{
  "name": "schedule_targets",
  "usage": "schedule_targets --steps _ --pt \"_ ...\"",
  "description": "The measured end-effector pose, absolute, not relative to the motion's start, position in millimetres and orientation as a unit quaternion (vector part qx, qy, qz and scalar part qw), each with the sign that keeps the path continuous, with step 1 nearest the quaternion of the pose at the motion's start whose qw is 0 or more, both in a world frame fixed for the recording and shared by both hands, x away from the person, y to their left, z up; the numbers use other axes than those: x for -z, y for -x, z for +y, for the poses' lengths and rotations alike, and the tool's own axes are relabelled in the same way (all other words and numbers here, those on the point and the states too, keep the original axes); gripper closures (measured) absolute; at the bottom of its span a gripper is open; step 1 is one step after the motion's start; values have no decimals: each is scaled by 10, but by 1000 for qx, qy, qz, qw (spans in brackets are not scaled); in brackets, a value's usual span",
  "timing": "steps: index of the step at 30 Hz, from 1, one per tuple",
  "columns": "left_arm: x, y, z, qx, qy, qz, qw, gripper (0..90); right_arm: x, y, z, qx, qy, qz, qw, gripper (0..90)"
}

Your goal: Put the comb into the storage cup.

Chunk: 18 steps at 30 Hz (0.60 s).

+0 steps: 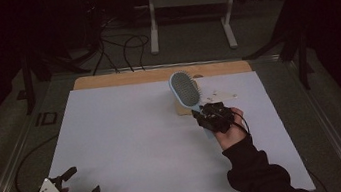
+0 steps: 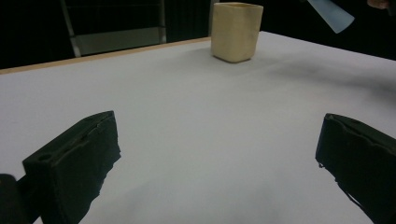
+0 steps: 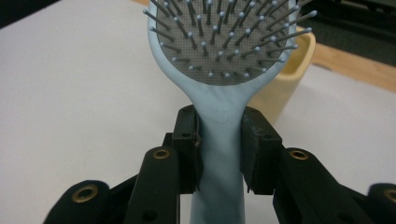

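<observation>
At 2 o'clock, right gripper (image 3: pixel 219 154) clamps the brush (image 1: pixel 185 90) over the cup (image 2: pixel 236 31), not in yet; left gripper (image 1: pixel 81 183) idles agape.

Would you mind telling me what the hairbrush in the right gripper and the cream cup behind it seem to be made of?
The hairbrush looks like smooth, matte pale-blue plastic, with a grey cushion pad and thin ball-tipped bristles. The cup looks like matte cream plastic or silicone: its rounded corners and soft, even surface leave that open. The right gripper clamps the brush handle.
</observation>
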<state>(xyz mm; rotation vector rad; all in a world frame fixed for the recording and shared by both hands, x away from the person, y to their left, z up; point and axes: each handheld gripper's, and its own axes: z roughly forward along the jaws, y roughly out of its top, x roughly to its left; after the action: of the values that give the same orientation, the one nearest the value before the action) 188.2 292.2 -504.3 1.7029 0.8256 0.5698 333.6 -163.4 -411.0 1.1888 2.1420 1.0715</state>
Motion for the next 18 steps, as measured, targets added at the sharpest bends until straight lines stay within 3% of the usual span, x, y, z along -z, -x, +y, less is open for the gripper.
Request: schedule_targets --steps 18 --pt "5047 -1886 2926 -238 -719 348 552 0 3935 -3702 -1550 -421 -429 755 262 701"
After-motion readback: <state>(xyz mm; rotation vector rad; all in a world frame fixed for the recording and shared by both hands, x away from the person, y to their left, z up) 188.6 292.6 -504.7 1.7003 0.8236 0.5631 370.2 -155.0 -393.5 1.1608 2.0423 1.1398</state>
